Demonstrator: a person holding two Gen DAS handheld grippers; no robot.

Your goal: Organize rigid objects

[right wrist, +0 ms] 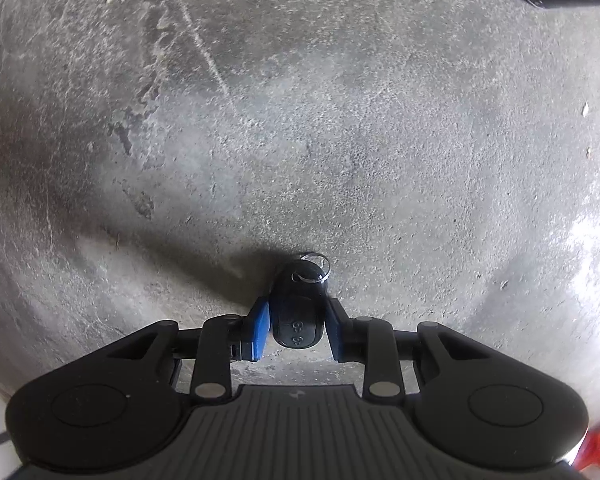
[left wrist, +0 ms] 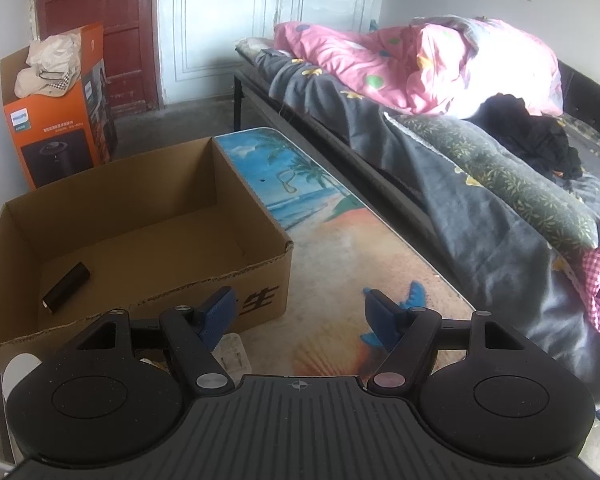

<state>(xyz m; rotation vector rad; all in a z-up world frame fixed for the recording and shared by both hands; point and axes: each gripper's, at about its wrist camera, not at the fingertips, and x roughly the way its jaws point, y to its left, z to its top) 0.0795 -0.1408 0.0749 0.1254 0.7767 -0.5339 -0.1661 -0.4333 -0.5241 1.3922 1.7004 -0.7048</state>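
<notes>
Left wrist view, from the left: one open brown cardboard box stands on the beach-print mat, and inside it, at the near left corner of its floor, lies one small black cylindrical object. Behind it stands one orange printed carton with pale cloth on top; to the right runs a bed with a pink quilt. The left gripper hovers just before the box's near wall, its blue-padded fingers spread wide with nothing between them.

Right wrist view: the right gripper points steeply down at the bare concrete floor, and its fingers are clamped on one black plastic key fob with a metal ring, held by its two long sides.

The step in hand looks like carrying the fob to the box. To do it well, keep the squeeze steady, since the smooth rounded shell could slip, bring it over the box's rim, lower it near the floor inside, clear of the cylinder, then release.
</notes>
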